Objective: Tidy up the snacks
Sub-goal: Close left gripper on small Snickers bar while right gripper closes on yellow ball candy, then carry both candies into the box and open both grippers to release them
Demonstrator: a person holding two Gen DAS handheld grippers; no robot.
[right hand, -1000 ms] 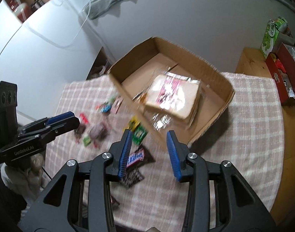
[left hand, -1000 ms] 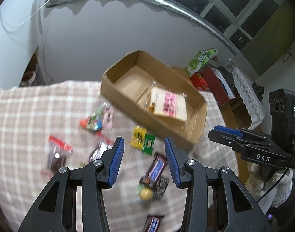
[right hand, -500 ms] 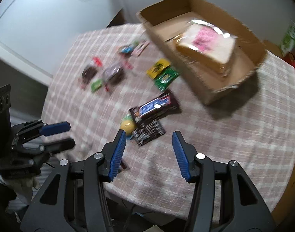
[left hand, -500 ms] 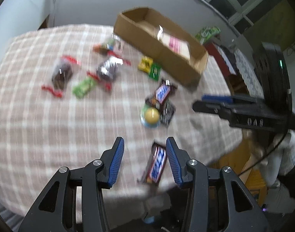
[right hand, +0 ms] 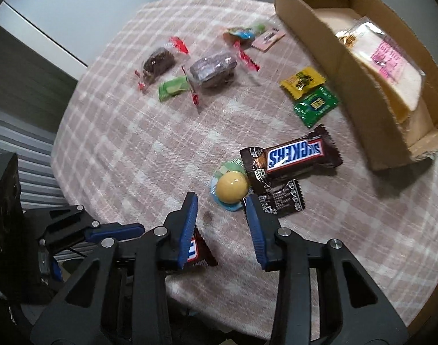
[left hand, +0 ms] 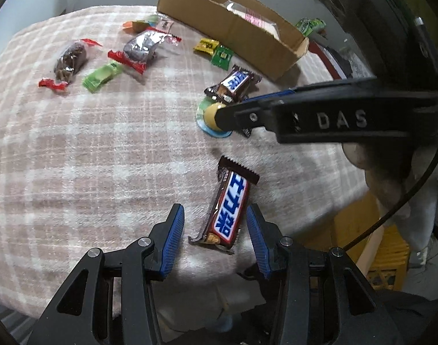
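My left gripper (left hand: 216,230) is open, its jaws on either side of a Snickers bar (left hand: 229,205) lying near the table's front edge. My right gripper (right hand: 221,218) is open just in front of a yellow ball candy (right hand: 231,191). A second Snickers bar (right hand: 293,153) and a black packet (right hand: 285,198) lie beside the candy. A cardboard box (right hand: 359,86) at the right holds a wrapped sandwich (right hand: 391,60). Yellow (right hand: 302,82) and green (right hand: 316,105) packets lie by the box.
Several more wrapped snacks lie farther back on the pink plaid tablecloth (right hand: 132,149): a brown cake (right hand: 213,67), a dark snack bag (right hand: 157,63), a green candy (right hand: 173,87). The right gripper's arm (left hand: 319,115) crosses the left wrist view. The table edge is close below both grippers.
Both grippers have come down and back toward the table's front edge. The left now straddles the near Snickers bar; the right has closed in on the yellow candy.
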